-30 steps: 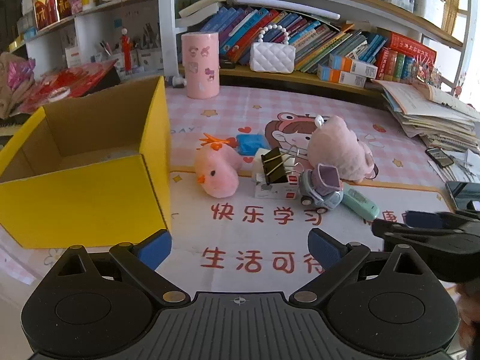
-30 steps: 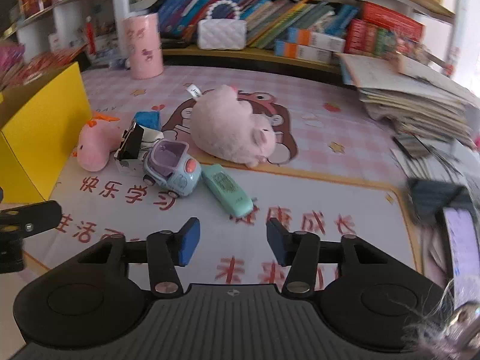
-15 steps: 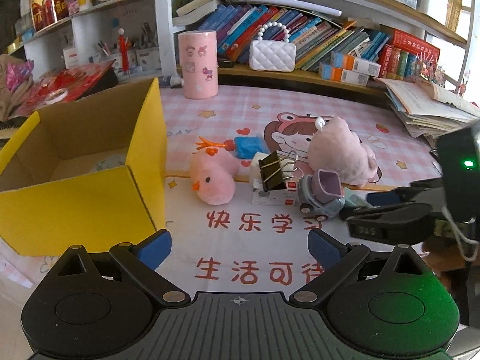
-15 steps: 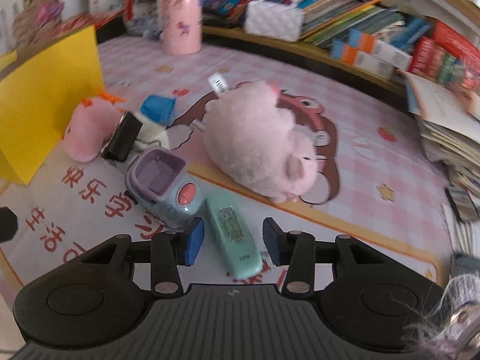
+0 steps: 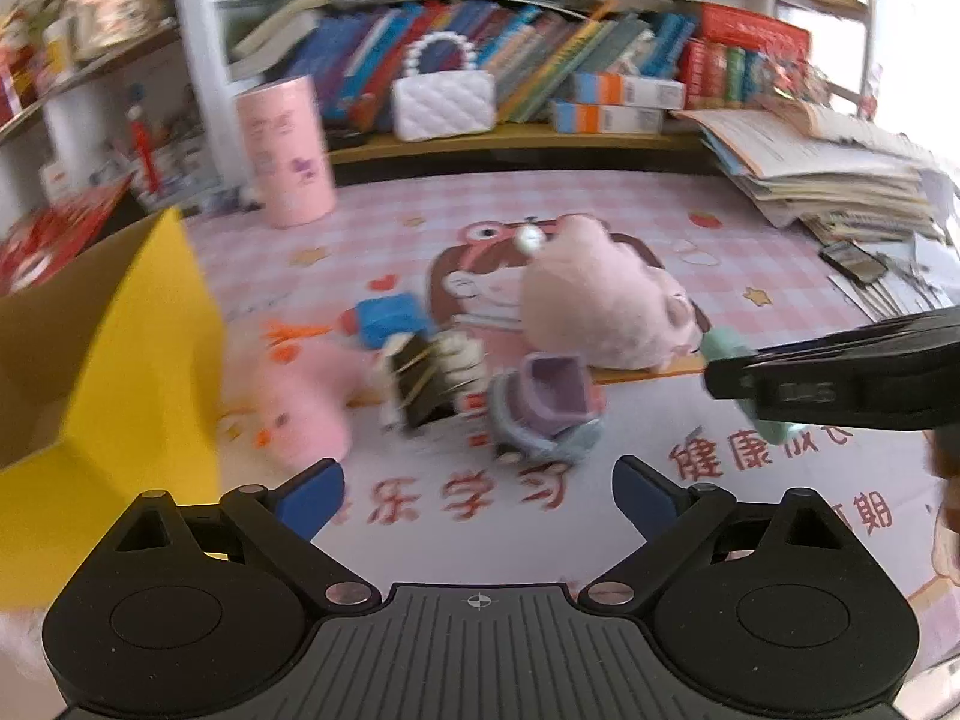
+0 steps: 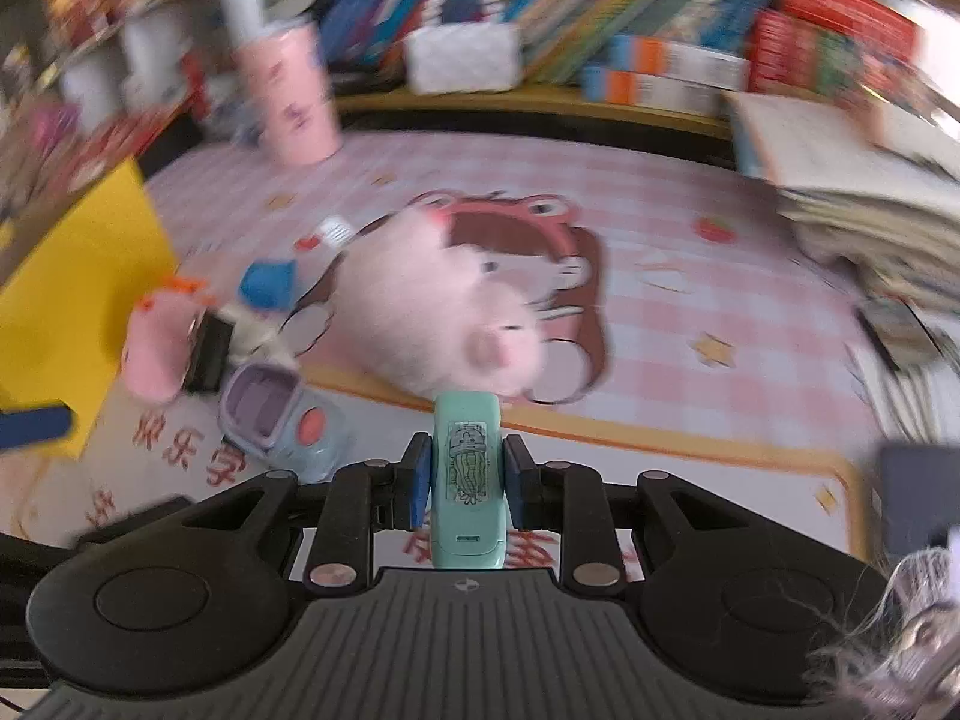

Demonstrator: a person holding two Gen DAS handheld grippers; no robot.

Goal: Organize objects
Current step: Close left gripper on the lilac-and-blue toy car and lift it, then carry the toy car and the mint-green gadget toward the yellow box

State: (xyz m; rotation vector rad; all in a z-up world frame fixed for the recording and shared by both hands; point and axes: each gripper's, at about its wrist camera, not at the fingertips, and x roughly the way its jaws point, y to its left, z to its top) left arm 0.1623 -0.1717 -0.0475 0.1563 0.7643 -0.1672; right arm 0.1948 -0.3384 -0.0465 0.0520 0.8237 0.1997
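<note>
A: Fingers first. What were yours doing?

B: On my right gripper the blue fingers were closing on the little green case. It sat right between them and both pads pressed its sides. The case was down low over the pink mat on the desk, just in front of the big pink plush.

A: And your other hand?

B: My left gripper had its fingers spread wide with nothing between them. It pointed down at the mat near the toy car.

A: What else lay there?

B: The small pink chick was next to the yellow box. A black clip lay between the chick and the car, with a blue thing just behind it. The box was open on top. I could not see if anything was inside.

A: And at the back?

B: A pink cup stood on the mat, and a white purse sat on the shelf with the books.
</note>
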